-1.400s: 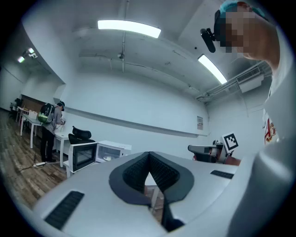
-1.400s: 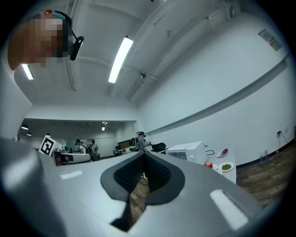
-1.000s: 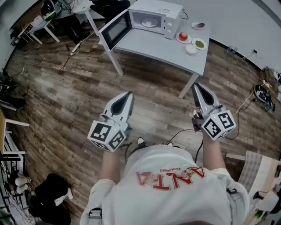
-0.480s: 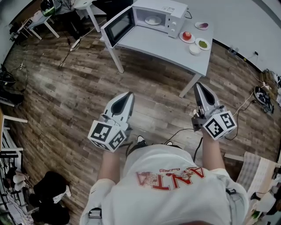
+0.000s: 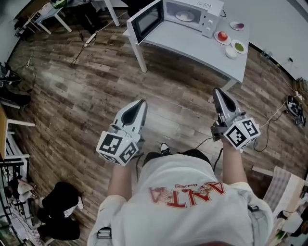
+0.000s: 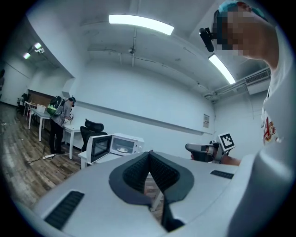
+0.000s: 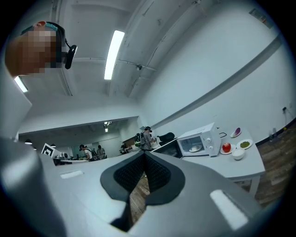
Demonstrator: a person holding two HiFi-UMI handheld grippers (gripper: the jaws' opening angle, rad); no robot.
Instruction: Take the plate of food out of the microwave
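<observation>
Microwave (image 5: 210,20) door open, plate (image 5: 185,16) inside: white, round, pale food. My left gripper (image 5: 138,103), right gripper (image 5: 218,92) both closed, empty.

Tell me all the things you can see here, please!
microwave: one, white, door open, on the table
table: one, pale grey, far across the floor
plate of food: one, white, inside the microwave
dishes: four, pale, on the table beside the microwave
floor: one, brown wood, underneath everything
black bundle: one, floor at lower left
left gripper: one, grey, shut, empty, out in front
right gripper: one, grey, shut, empty, out in front
</observation>
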